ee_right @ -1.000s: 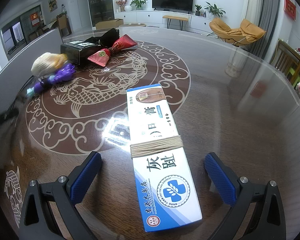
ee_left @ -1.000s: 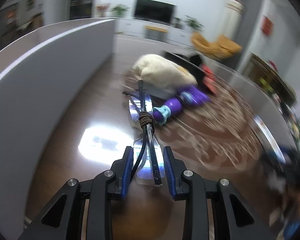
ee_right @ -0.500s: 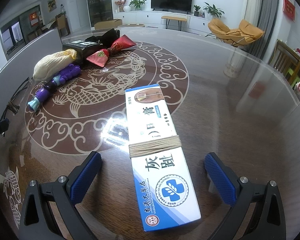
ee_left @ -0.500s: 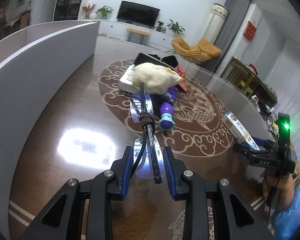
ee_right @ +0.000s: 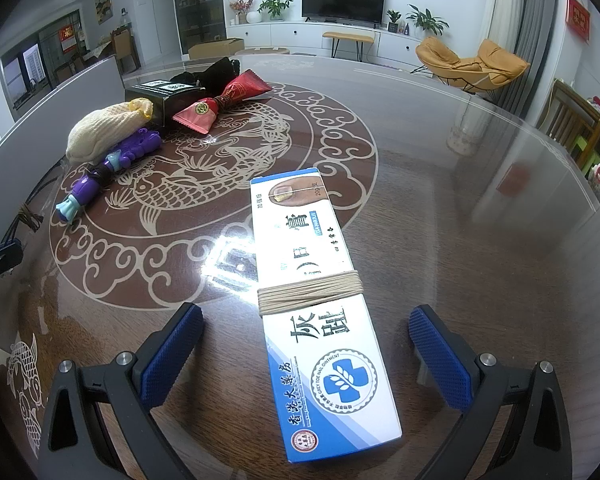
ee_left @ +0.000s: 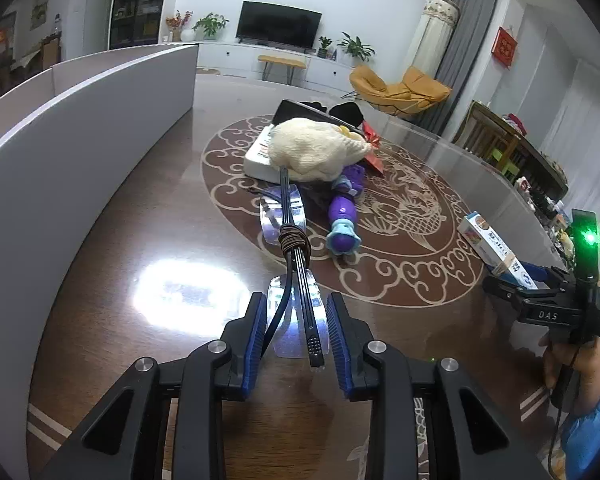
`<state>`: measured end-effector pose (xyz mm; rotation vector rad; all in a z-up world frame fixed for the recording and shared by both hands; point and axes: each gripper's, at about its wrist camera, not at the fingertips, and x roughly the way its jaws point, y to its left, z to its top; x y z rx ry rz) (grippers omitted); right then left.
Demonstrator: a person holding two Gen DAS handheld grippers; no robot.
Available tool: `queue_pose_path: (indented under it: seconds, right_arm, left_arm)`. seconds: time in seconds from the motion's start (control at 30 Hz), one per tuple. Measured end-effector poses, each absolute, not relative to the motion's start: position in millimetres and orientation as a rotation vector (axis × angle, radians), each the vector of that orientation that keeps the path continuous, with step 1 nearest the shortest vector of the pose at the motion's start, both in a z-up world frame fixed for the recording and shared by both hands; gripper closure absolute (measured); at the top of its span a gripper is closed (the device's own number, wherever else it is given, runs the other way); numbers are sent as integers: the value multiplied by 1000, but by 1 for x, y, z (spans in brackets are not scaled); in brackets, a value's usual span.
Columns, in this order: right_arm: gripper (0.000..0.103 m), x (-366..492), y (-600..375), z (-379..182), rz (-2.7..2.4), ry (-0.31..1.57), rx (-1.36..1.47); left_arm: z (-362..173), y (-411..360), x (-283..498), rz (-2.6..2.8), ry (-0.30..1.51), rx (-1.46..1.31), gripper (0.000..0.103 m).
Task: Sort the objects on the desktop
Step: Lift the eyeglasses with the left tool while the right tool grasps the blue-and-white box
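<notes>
My left gripper (ee_left: 296, 336) is shut on a black bundled cable (ee_left: 296, 248) tied with a brown cord, which sticks out forward above the table. My right gripper (ee_right: 306, 344) is open, its blue pads on either side of a white and blue ointment box (ee_right: 320, 292) wrapped with tan string, lying flat on the table; the box also shows in the left wrist view (ee_left: 494, 246). A cream knitted pouch (ee_left: 312, 148), a purple toy (ee_left: 344, 220) and a red packet (ee_right: 220, 102) lie further off.
A grey partition wall (ee_left: 72, 140) stands along the table's left side. A white box (ee_left: 258, 154) and a black box (ee_right: 164, 96) lie by the pouch. The round glass-topped table (ee_right: 460, 208) has a fish pattern. The right gripper's handle (ee_left: 552, 308) shows at right.
The left gripper with the cable has swung and steadied, so the view now faces more toward the table's middle. The right gripper has hardly moved around the box.
</notes>
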<state>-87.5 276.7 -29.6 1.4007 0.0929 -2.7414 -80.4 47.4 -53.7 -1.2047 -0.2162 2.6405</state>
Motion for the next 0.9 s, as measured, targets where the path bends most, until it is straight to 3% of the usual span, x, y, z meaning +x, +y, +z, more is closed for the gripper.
queue_pose_path:
  seconds: [0.07, 0.13, 0.37, 0.5, 0.67, 0.77, 0.8, 0.83, 0.9]
  right_arm:
    - [0, -88, 277, -30, -2741, 93, 1401]
    - [0, -88, 277, -30, -2742, 93, 1401]
    - [0, -89, 277, -30, -2743, 86, 1403]
    - [0, -89, 277, -30, -2742, 84, 1403]
    - [0, -88, 277, -30, -2739, 79, 1399]
    - [0, -89, 277, -30, -2751, 87, 1404]
    - [0, -88, 278, -30, -2756, 86, 1398]
    - [0, -89, 279, -29, -2713, 58, 1382]
    - [0, -94, 279, -27, -2632, 62, 1397]
  left_arm:
    - [-53, 40, -81, 2654, -255, -1222, 59]
    - [-50, 26, -79, 2678, -352, -1211, 31]
    - [-47, -32, -66, 2672, -773, -1113, 29]
    - [-47, -15, -72, 2645, -676, -1124, 29]
    - [-54, 29, -102, 2635, -359, -1252, 29]
    - [-59, 50, -118, 2658, -132, -1314, 45]
    - [-59, 54, -121, 2667, -68, -1315, 65]
    - [-59, 57, -124, 2645, -42, -1321, 92]
    - [-58, 55, -128, 2604, -73, -1350, 93]
